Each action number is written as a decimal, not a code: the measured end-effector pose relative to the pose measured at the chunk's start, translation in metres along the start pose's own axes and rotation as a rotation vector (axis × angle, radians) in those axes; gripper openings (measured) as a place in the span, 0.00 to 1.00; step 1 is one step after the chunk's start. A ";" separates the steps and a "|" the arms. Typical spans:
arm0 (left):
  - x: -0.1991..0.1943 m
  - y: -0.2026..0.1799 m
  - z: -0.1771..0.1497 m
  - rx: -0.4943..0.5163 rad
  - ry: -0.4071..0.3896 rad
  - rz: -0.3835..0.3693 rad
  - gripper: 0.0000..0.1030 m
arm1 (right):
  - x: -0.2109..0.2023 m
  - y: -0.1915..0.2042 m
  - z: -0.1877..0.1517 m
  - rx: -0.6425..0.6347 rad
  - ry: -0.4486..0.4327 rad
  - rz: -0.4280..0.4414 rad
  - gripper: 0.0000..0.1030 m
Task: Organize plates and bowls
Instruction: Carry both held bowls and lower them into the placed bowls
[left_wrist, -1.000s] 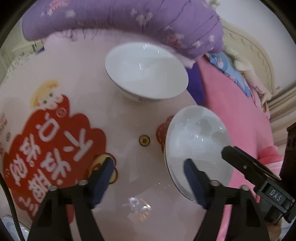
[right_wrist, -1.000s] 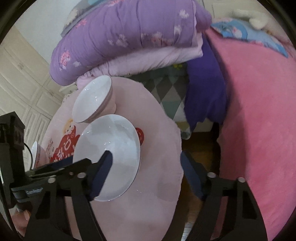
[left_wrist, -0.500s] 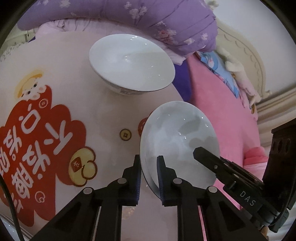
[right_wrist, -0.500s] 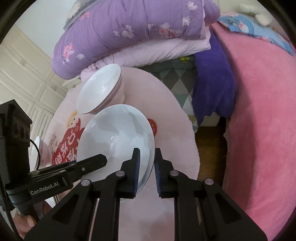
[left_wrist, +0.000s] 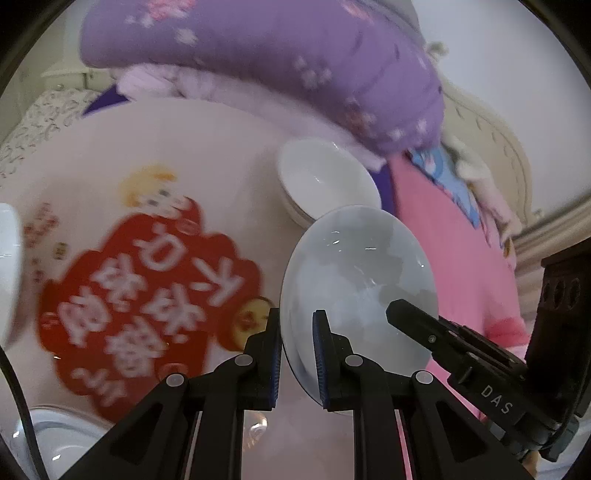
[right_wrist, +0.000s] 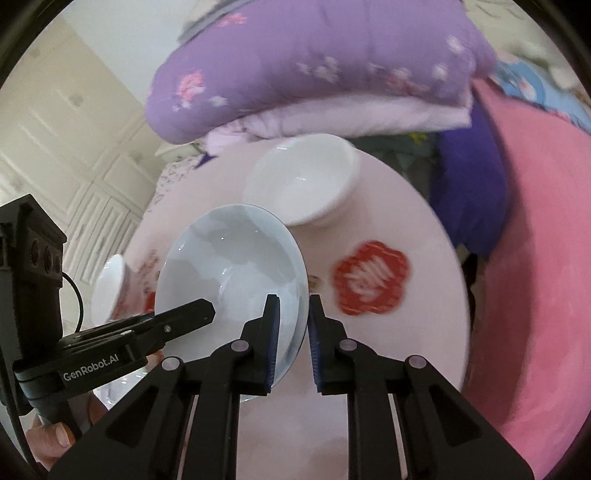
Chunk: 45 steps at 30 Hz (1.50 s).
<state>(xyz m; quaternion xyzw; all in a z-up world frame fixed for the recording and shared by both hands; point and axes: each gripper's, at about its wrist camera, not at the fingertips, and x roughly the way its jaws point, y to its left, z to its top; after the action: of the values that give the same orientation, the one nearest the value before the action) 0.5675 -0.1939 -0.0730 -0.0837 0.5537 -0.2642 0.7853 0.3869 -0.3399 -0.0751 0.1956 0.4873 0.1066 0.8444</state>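
We hold one pale plate (left_wrist: 354, 273) with both tools: the left tool (left_wrist: 297, 354) is clamped on its left rim, the right tool (right_wrist: 291, 336) on its right rim. The plate sits tilted between them, apparently lifted off the pink table (right_wrist: 417, 236). A white bowl (right_wrist: 303, 184) stands on the table just ahead. We judge this the carrying step; next, keep it level and lower it onto its stack.

Pale blue plate (left_wrist: 354, 266), floral purple quilt (left_wrist: 280, 62)
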 end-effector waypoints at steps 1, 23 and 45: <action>-0.012 0.007 -0.001 -0.008 -0.016 0.005 0.12 | 0.001 0.011 0.004 -0.015 -0.002 0.009 0.15; -0.215 0.155 -0.063 -0.201 -0.232 0.200 0.12 | 0.065 0.238 0.025 -0.307 0.099 0.196 0.15; -0.146 0.192 -0.019 -0.193 -0.112 0.287 0.12 | 0.135 0.256 0.011 -0.360 0.247 0.132 0.16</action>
<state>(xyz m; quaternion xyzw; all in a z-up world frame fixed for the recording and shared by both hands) 0.5761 0.0459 -0.0406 -0.0935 0.5380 -0.0901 0.8329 0.4671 -0.0619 -0.0640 0.0589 0.5463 0.2700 0.7907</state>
